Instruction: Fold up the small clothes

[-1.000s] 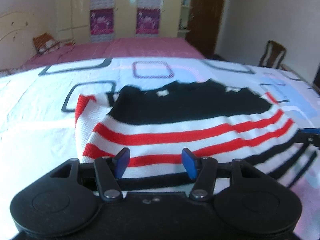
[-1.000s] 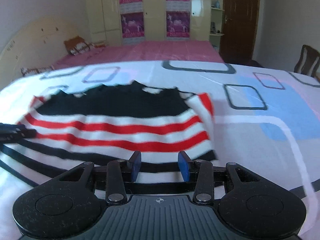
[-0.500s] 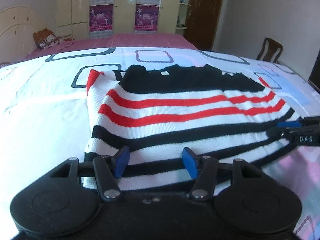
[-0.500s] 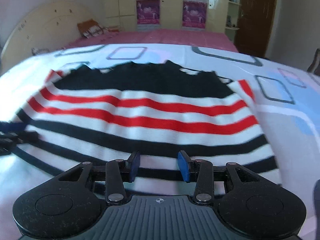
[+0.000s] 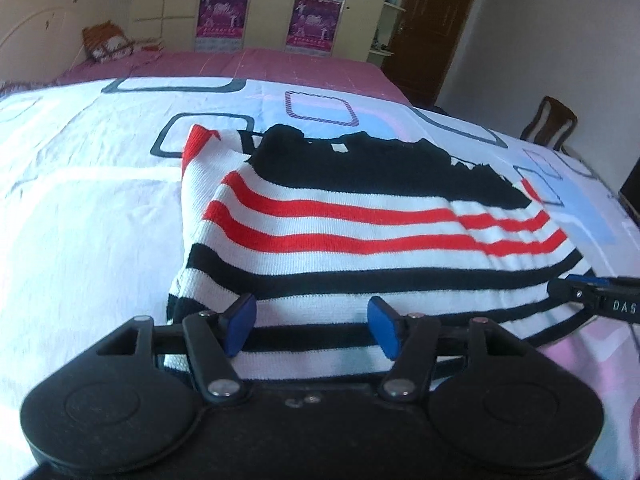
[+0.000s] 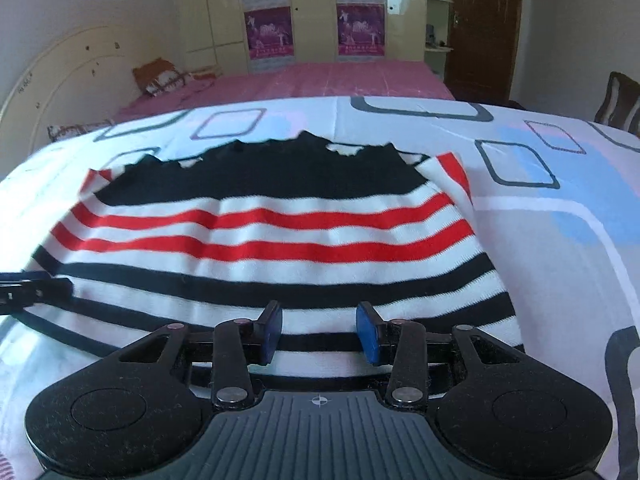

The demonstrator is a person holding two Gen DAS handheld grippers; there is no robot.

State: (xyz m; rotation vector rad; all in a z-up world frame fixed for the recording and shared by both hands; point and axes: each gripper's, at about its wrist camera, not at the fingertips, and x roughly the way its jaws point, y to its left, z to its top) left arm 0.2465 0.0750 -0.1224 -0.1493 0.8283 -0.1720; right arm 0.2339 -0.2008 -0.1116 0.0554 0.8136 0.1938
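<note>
A knitted sweater (image 5: 360,216), black at the far end with red, white and black stripes, lies flat on a white patterned bedsheet (image 5: 88,216). My left gripper (image 5: 312,316) hovers over its near left hem. Its blue pads (image 5: 240,320) stand apart and the jaws are opening, with nothing pinched between them. My right gripper (image 6: 319,326) is open over the near right hem of the sweater (image 6: 280,232), its pads clear of the knit. Each gripper shows at the edge of the other's view: the right gripper (image 5: 592,300), the left gripper (image 6: 24,292).
Beyond the sheet lies a pink bed cover (image 6: 320,80) with an orange cushion (image 6: 160,76) by a curved headboard. A wardrobe with purple posters (image 6: 360,28) and a dark door (image 6: 484,28) stand at the back. A wooden chair (image 5: 552,120) is at the right.
Both grippers have drawn back from the red stripes toward the near hem, so more black stripes show ahead of them. The left jaws stand slightly wider.
</note>
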